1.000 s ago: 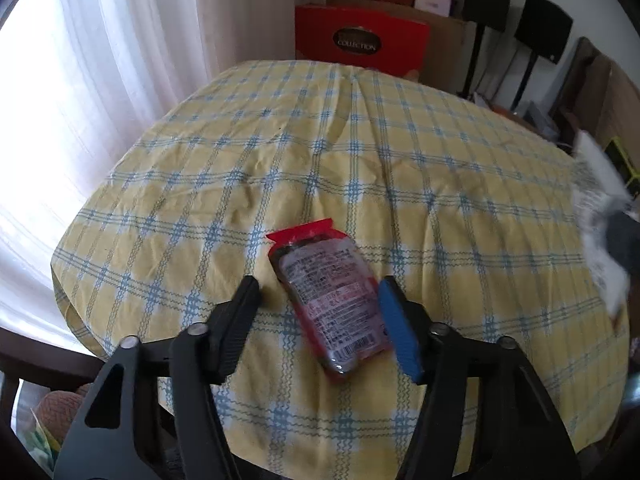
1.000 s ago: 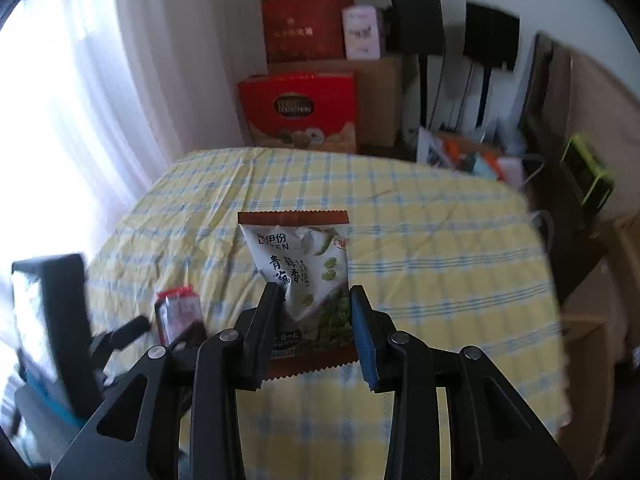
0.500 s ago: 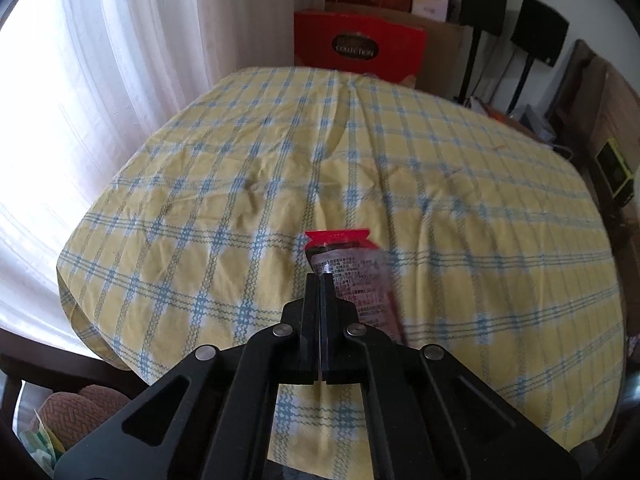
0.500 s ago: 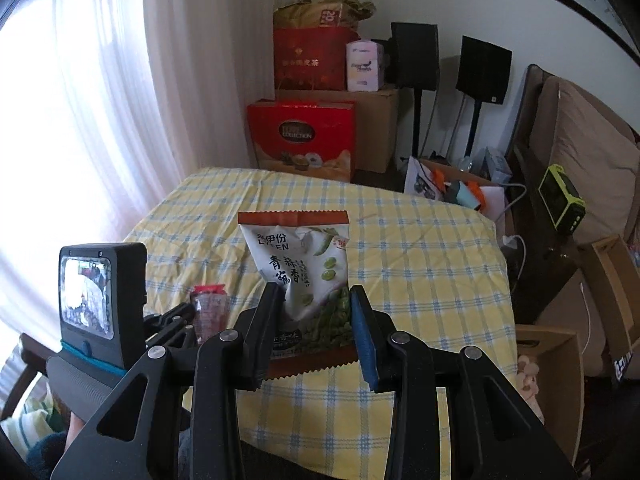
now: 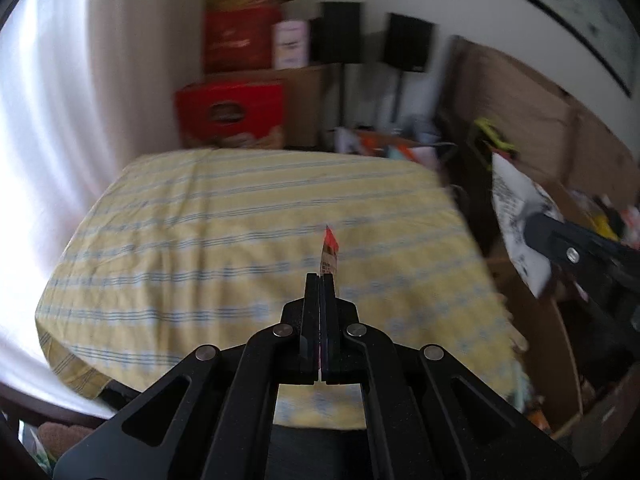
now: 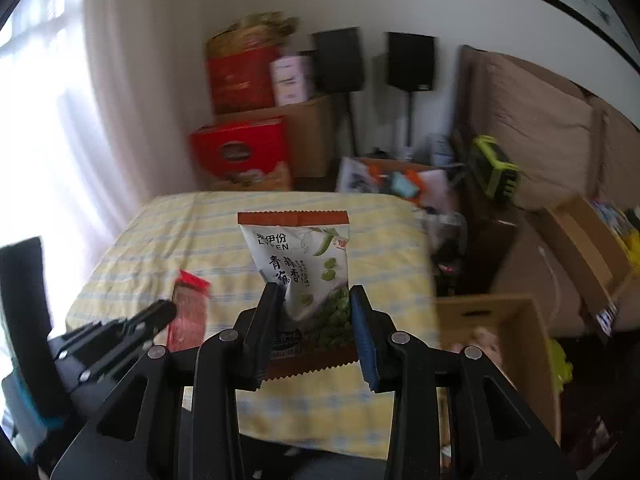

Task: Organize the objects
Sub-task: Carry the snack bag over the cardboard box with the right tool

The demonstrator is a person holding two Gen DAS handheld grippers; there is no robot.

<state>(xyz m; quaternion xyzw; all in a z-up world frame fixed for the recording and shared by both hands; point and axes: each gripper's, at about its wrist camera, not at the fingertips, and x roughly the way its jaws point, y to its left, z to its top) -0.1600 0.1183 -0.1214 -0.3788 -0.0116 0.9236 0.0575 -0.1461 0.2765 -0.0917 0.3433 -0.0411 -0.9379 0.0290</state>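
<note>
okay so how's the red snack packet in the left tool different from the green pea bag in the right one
The red packet is narrow with red ends and a dark middle; the pea bag is wider, white with green peas and brown sealed edges. The left tool has its jaws fully together, pinching the red packet thin and edge-on; the right tool stands wider around the pea bag's puffy body. Both are sealed snack packs held above the checked tablecloth.

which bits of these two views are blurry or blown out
Left wrist view: the yellow checked tablecloth and room are smeared by motion, the white curtain is blown out, while the left tongs look sharp. Right wrist view: the white-and-green pea snack bag is crisp, the small red packet and background blur, and the window glares.
</note>
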